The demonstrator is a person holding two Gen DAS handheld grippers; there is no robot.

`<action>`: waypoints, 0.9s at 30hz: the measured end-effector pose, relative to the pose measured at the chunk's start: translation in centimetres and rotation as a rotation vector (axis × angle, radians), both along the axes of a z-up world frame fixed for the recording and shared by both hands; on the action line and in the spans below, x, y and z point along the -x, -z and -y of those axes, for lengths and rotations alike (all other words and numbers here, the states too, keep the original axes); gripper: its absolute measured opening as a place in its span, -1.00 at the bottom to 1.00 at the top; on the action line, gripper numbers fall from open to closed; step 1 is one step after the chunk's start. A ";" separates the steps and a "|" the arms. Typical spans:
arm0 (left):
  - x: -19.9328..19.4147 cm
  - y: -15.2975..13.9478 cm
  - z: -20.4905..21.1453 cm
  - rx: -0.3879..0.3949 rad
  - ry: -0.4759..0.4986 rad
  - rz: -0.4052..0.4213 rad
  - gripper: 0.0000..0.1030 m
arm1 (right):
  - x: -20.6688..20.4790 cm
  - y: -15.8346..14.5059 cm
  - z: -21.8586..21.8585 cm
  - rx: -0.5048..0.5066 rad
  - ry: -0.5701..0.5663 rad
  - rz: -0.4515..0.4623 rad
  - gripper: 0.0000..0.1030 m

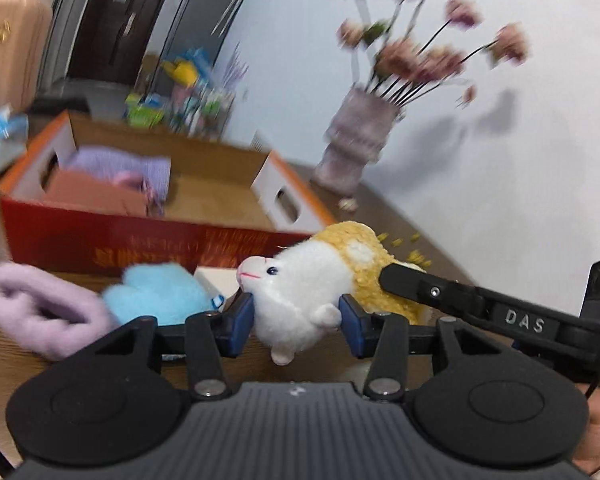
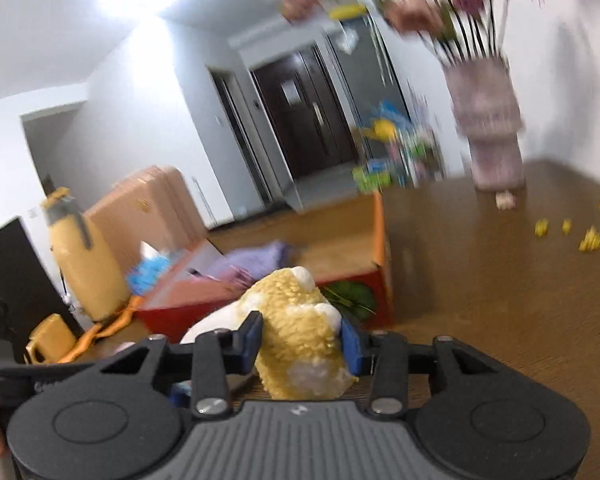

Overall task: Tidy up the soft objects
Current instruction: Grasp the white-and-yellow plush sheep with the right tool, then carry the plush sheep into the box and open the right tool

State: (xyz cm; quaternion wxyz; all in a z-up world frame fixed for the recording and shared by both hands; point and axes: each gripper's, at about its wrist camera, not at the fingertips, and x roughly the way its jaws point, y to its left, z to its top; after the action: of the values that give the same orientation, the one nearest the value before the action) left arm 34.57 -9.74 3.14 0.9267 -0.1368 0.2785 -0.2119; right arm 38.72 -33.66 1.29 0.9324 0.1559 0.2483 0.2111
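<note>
A yellow and white plush hamster is held by both grippers above the wooden table. My left gripper is shut on its white front end. My right gripper is shut on its yellow back end; its finger also shows in the left wrist view. Behind stands a red open cardboard box with a purple cloth inside. A light blue plush and a lilac fuzzy item lie on the table in front of the box.
A vase of pink flowers stands at the back right by the wall, with yellow crumbs on the table near it. A yellow bottle, a yellow cup and a tissue pack stand left of the box.
</note>
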 end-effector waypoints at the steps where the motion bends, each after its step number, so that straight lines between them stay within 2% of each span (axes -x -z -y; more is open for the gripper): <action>1: 1.3 -0.5 -0.8 0.005 0.011 0.012 -0.10 | 1.7 -0.7 -0.5 -0.002 -0.001 0.015 -0.22; 5: 6.4 -0.4 -4.7 0.024 0.032 -0.010 -0.09 | 8.0 -1.1 -2.7 -0.038 -0.021 0.005 -0.24; 9: 10.7 1.6 -7.2 0.005 0.002 -0.055 -0.09 | 13.9 1.4 -5.3 -0.045 -0.050 -0.057 -0.24; 13: 13.2 4.1 -8.4 -0.012 0.002 -0.120 -0.08 | 17.5 4.0 -6.6 -0.034 -0.058 -0.128 -0.25; 14: 13.8 4.6 -8.6 -0.019 0.001 -0.121 -0.07 | 18.2 4.5 -6.8 -0.028 -0.060 -0.144 -0.24; 16: 15.1 4.9 -9.0 -0.023 -0.012 -0.088 -0.05 | 19.8 4.6 -7.3 -0.006 -0.064 -0.112 -0.16; 18: 15.9 4.8 -9.3 -0.036 -0.034 -0.060 0.06 | 20.9 4.4 -7.6 0.016 -0.060 -0.102 -0.14; 21: 16.2 4.4 -9.8 -0.026 -0.042 -0.042 0.10 | 21.9 3.8 -7.9 0.044 -0.050 -0.074 -0.03; 23: 16.2 4.3 -9.9 -0.017 -0.038 -0.033 0.14 | 21.8 3.6 -8.1 0.067 -0.045 -0.054 0.05; 27: 15.8 4.6 -9.8 -0.015 -0.022 -0.033 0.24 | 21.3 3.3 -8.6 0.081 -0.039 -0.046 0.08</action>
State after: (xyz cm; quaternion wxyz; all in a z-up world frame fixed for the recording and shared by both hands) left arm 18.76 0.02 -1.48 0.9252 -0.1365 0.2939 -0.1975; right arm 17.45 -25.09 -2.04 0.9277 0.1183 0.2810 0.2153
